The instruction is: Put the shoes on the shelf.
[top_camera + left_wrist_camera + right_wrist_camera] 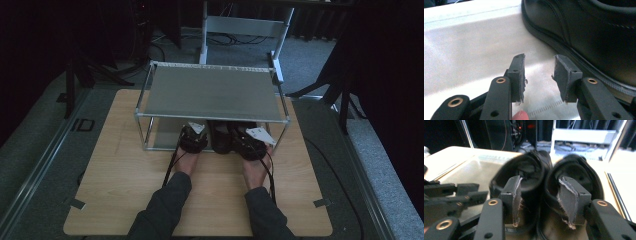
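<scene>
The left gripper [539, 75] stands released, its jaws apart with nothing between them, over the pale lower shelf [474, 50] of the rack. Just to the right of its jaws in the left gripper view lies the side of a black leather shoe [584, 32], untouched. The right gripper [540, 200] is likewise released, its jaws spread before the heel ends of the pair of black shoes [549, 172], which stand side by side, touching, on that shelf; the pads press on neither. In the high view both grippers sit at the front of the metal rack [212, 92], under its top shelf, on the wooden bench [125, 170].
</scene>
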Demonstrator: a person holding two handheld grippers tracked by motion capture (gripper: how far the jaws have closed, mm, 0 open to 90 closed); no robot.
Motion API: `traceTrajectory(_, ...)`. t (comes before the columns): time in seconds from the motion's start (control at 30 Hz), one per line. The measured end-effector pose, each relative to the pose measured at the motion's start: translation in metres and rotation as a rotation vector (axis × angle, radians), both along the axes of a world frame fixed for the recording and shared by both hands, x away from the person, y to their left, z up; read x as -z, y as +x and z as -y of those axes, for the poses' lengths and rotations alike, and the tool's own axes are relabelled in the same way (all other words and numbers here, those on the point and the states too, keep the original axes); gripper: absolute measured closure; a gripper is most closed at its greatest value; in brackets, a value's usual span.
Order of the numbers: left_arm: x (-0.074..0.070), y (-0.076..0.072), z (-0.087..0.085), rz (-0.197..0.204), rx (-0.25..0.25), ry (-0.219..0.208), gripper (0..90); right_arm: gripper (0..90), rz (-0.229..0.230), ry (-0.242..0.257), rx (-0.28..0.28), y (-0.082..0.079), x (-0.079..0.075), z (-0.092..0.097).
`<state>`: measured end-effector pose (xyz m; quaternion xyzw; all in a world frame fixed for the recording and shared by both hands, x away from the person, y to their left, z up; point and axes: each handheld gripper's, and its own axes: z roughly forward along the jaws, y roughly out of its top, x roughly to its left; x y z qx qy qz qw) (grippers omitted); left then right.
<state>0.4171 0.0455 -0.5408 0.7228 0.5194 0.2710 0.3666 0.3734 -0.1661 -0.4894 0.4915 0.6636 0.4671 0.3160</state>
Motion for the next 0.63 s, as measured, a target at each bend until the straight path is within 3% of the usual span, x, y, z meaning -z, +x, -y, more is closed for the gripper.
traceTrajectory(0.1, -0.002, -0.006, -0.009, -0.003, 0.015, 0.0, 60.9, 51.3, -0.044, -0.017, 0.008, -0.012, 0.0, 0.017)
traceTrajectory(0.27, -0.005, -0.013, -0.014, -0.006, 0.045, 0.011, 60.4, 51.8, -0.091, -0.035, 0.019, -0.02, 0.002, 0.031)
traceTrajectory(0.43, -0.007, -0.024, -0.021, -0.011, 0.071, 0.016, 59.7, 51.4, -0.182, -0.04, -0.014, -0.029, 0.01, 0.044)
traceTrajectory(0.63, -0.009, -0.035, -0.028, -0.003, 0.084, 0.025, 59.6, 52.7, -0.243, -0.08, -0.031, -0.033, 0.025, 0.056)
